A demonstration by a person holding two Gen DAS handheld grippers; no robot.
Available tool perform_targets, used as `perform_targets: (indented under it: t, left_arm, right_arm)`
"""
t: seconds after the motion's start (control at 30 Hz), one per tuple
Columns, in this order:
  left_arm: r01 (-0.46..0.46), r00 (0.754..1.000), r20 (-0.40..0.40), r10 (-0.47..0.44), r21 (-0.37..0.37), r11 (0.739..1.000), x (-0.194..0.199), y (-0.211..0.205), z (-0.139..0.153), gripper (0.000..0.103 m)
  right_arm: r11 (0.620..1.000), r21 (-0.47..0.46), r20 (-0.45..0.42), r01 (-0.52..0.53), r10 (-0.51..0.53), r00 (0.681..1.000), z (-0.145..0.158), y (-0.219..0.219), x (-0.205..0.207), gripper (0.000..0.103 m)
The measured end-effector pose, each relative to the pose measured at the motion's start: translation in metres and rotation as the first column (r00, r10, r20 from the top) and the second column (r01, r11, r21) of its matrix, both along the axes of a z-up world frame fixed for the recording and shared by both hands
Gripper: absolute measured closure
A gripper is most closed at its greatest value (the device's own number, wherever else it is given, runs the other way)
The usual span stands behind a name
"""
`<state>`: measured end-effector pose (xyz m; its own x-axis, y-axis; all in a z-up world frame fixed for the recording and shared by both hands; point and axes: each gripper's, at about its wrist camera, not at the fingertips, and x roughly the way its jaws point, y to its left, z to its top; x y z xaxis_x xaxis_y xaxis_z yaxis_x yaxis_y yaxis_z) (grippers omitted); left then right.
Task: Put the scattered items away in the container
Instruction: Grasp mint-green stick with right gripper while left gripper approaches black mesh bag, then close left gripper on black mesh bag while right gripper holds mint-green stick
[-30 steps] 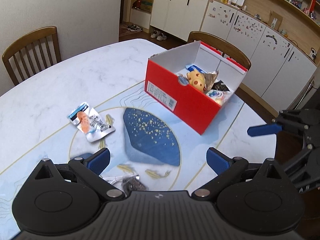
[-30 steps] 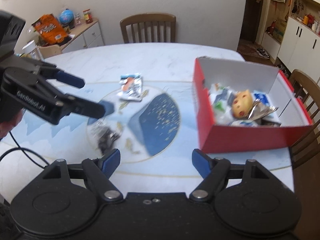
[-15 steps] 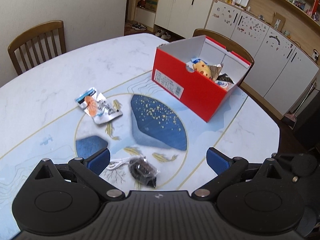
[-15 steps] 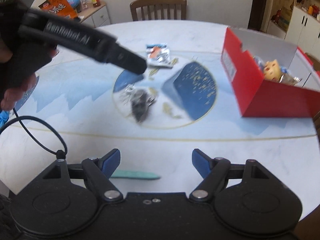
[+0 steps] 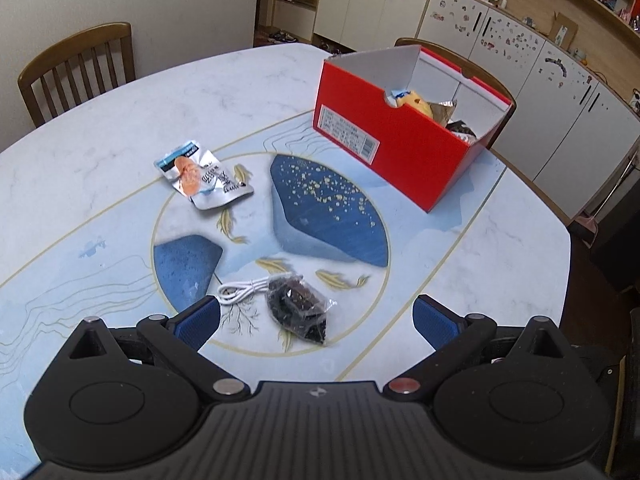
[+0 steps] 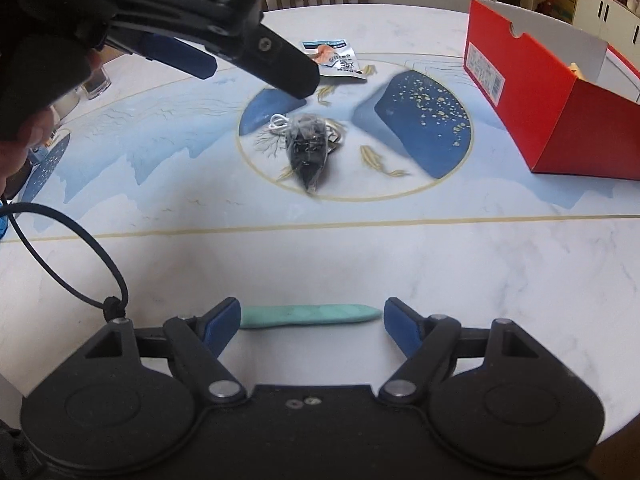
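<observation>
A red open box point(image 5: 400, 136) stands at the far right of the table and holds several items; it also shows in the right wrist view point(image 6: 560, 92). A silver snack packet point(image 5: 202, 178) lies left of centre. A clear bag of dark pieces point(image 5: 298, 310) and a white cable point(image 5: 244, 290) lie just ahead of my open, empty left gripper point(image 5: 316, 322). A teal stick point(image 6: 310, 315) lies on the table between the fingers of my open right gripper point(image 6: 312, 322). The left gripper point(image 6: 240, 60) hovers above the bag point(image 6: 308, 148) in the right wrist view.
The round marble table point(image 5: 100, 128) has a blue printed centre. Wooden chairs point(image 5: 76, 68) stand at the far side and behind the box. White cabinets point(image 5: 520, 64) line the room at right. A black cord point(image 6: 76, 256) hangs at the left.
Both grippers have pulled back from the box toward the table's near side. The bag and cable have come into full view, and the teal stick has come between the right fingers.
</observation>
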<state>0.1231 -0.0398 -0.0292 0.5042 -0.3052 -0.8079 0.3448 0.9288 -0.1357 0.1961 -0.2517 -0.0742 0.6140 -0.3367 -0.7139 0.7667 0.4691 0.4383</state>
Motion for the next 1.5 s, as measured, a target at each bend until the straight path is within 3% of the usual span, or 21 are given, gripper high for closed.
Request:
perform_targets:
  t: [0.1,0.47,0.67,0.93,1.5]
  left_arm:
    - [0.002,1.000,-0.006,-0.002,0.002,1.000,-0.001,0.001,-0.003,0.000]
    - [0.008,1.000,-0.022,-0.008,0.000,1.000,-0.003,0.006,-0.010,0.000]
    - [0.000,1.000,-0.021,0.000,-0.003,1.000,-0.004,0.010,-0.010,0.000]
    - [-0.014,1.000,-0.023,0.014,-0.003,1.000,-0.004,0.013,-0.011,0.000]
    - [-0.018,0.999,-0.029,0.018,0.003,1.000,-0.005,0.007,-0.016,0.000]
  right_arm:
    - [0.999,-0.047,-0.030,0.002,-0.004,1.000,-0.003,0.005,0.006,0.024]
    - [0.999,-0.044,0.011,0.012,-0.012,1.000,-0.016,0.002,0.004,0.021]
    - [0.997,-0.073,0.013,0.001,0.000,1.000,-0.017,0.006,0.008,0.013]
    - [0.994,-0.109,-0.049,-0.010,0.005,0.999,-0.018,0.015,0.024,0.003]
    - [0.991,-0.137,-0.054,-0.001,-0.006,0.999,-0.021,0.018,0.021,0.004]
